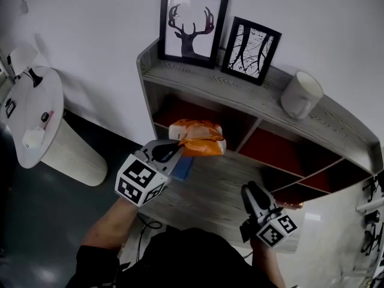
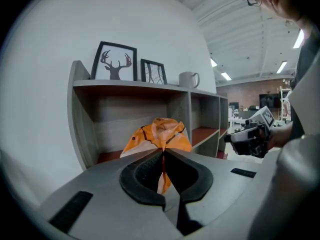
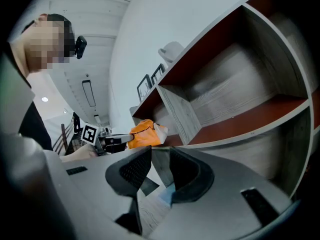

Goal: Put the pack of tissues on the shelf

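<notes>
Crinkled orange pack of tissues (image 1: 199,138) pinched in the left claw (image 1: 174,150) before the grey wood-grain shelf (image 1: 339,129).

Left of the shelf stands a round white side table (image 1: 36,101) on a ribbed base. The left claw's dark ridged pads are closed on a fold of the pack's glossy wrapper, holding it clear of the boards in front of the shelf's red-floored left compartment. On the shelf's top lean a black-framed deer print (image 1: 191,26) and a tree print (image 1: 251,48), with a white mug (image 1: 302,93) further right. Before the shelf's right half, the right claw (image 1: 248,192) stands narrowly apart, empty.
</notes>
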`<state>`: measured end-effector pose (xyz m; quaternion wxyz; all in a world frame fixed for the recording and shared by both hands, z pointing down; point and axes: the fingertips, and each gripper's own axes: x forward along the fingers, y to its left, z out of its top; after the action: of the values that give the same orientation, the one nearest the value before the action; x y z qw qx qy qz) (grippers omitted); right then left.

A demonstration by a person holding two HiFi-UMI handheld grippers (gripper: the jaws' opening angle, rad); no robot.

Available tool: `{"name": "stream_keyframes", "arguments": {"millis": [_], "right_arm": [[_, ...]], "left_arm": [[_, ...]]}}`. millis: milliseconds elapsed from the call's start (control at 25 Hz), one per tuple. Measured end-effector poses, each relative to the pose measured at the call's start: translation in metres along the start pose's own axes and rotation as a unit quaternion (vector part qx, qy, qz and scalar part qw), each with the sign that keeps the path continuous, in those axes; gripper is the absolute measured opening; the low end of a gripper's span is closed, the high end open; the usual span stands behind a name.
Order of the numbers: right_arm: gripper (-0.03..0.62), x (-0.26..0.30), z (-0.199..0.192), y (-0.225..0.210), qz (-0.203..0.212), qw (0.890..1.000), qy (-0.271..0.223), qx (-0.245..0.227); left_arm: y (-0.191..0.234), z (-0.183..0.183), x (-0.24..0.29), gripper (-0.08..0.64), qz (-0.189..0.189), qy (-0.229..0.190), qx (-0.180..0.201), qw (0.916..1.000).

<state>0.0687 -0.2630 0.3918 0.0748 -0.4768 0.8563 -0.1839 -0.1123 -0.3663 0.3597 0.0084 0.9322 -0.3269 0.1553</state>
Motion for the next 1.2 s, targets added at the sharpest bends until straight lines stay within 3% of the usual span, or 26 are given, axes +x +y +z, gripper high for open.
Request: {"name": "stream_keyframes", "arguments": {"millis": [440,680,880,1200], "right_arm": [[0.075,0.005,-0.002,-0.020,-0.025,1.000,0.000,0.012],[0.075,0.011,-0.002,-0.017,-0.032,0.999,0.000,0.015],[0.075,0.012,-0.007,-0.008,-0.032,0.999,0.005,0.010],[0.075,-0.003,-0.006,0.000,-0.026,1.000,0.008,0.003]], "left_arm": [[0.038,-0.007,0.062,0.017,0.020,0.024,0.007,0.9995],[0.058,-0.009,0.084,0.019,0.037,0.052,0.048,0.9968],[0.075,-0.013,0.088,0.220,0.063,0.062,0.054,0.9946],[0.067,0.006,0.054,0.236,0.079,0.020,0.045,0.9957]]}}
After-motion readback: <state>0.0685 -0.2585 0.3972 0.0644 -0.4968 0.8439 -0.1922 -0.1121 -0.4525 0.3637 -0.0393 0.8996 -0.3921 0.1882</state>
